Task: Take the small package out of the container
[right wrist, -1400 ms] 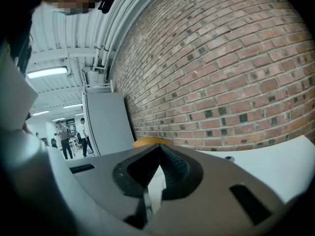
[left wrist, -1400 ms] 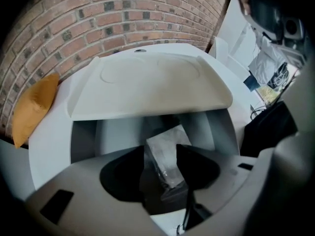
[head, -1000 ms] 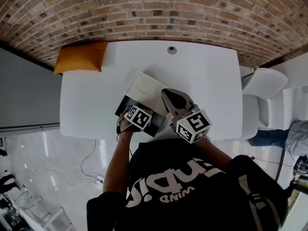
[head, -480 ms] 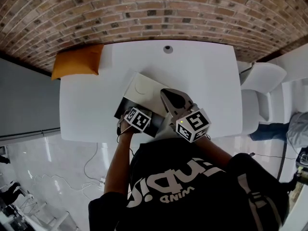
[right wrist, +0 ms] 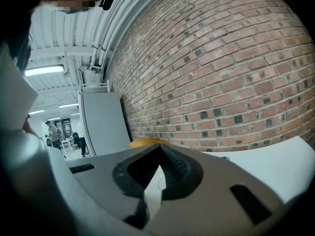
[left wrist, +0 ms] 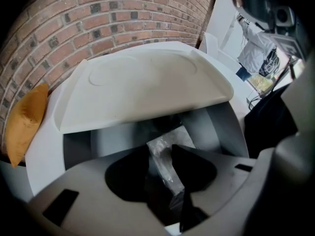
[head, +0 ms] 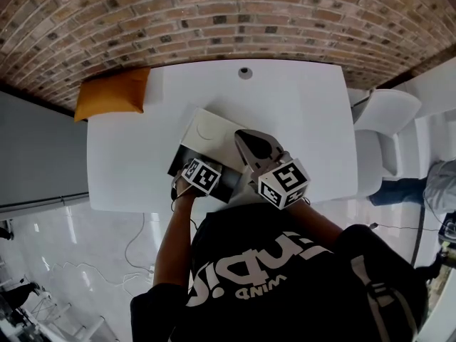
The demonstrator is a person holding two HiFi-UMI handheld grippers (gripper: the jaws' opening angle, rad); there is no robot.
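1. On my head feed the container (head: 187, 157) sits near the front edge of the white table (head: 299, 120). It is dark inside, and its white lid (head: 212, 128) is swung up and back toward the brick wall (head: 214, 13).
2. My left gripper (left wrist: 160, 149) points steeply down into the open container. Its jaws have just been closing and now stand partly closed, with the small package (left wrist: 164, 166) between them.
3. That package is a silvery, crinkled packet (foil or clear film, I can't say which). It lies inside the container, below the raised lid. Both dark pads (left wrist: 128, 173) lie against its sides, so I read it as gripped.
4. My right gripper (right wrist: 158, 149) is held close to level, just to the right of the left one and over the lid. Its jaw tips meet, and the lid's white edge shows pinched in the wedge between the ribbed pads.
5. The lid hangs tilted over the container's opening, with a shallow circle pressed into its surface.
6. An orange cushion (head: 112, 91) lies at the table's far left corner by the wall, well apart from the container.
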